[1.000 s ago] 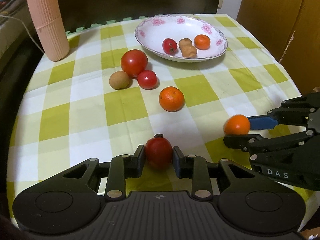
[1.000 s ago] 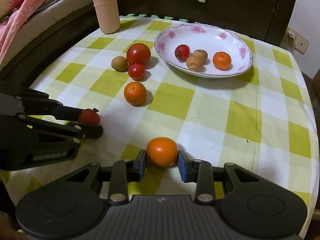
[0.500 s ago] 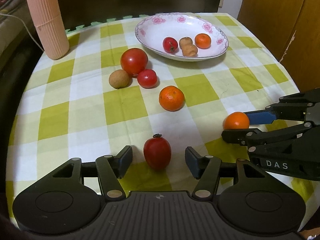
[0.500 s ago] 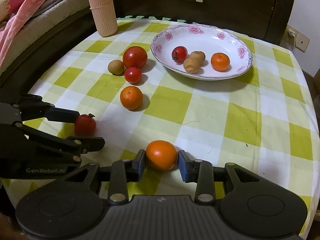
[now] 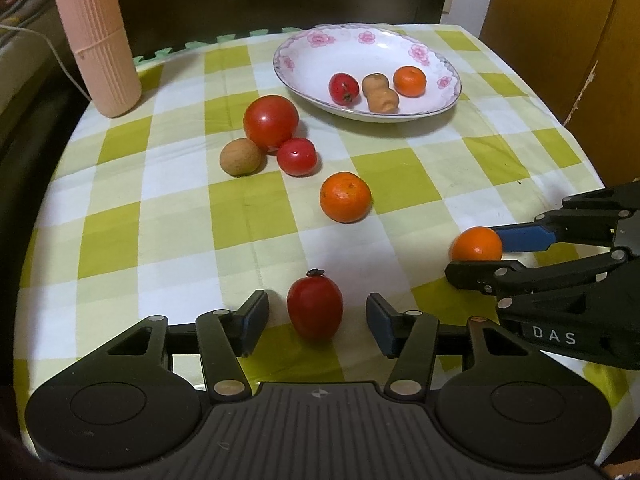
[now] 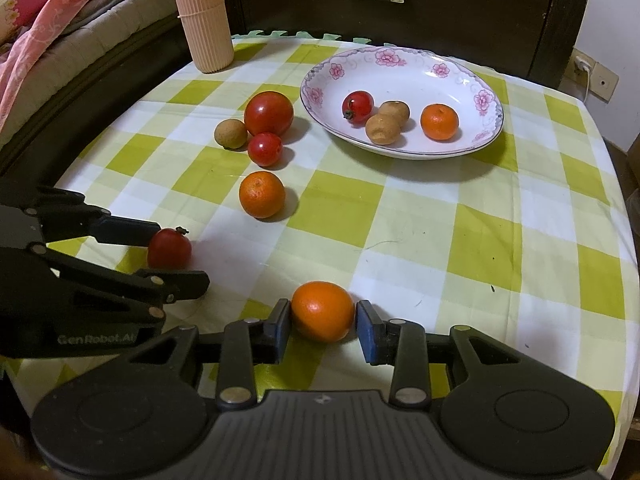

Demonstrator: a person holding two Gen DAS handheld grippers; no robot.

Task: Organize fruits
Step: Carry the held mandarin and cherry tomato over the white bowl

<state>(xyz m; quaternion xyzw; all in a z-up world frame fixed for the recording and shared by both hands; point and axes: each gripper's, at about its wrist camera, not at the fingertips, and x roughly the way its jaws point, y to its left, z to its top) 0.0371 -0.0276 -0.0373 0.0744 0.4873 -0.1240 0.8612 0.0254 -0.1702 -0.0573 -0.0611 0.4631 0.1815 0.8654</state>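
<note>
Between the wide-open fingers of the left gripper (image 5: 316, 320) sits a small red tomato (image 5: 315, 308), not held. The right gripper (image 6: 322, 324) has its pads close against an orange (image 6: 322, 311); whether it squeezes, I cannot tell. Four fruits lie in the flowered dish (image 6: 460, 68). Six more wait on the green checked cloth (image 6: 500, 240), so lots is left. A pink tube (image 6: 202, 12) stands by a dark drawer (image 6: 420, 4).

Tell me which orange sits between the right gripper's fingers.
The orange nearest the table's front edge, in the right gripper; another lies mid-table, a third in the dish.
</note>
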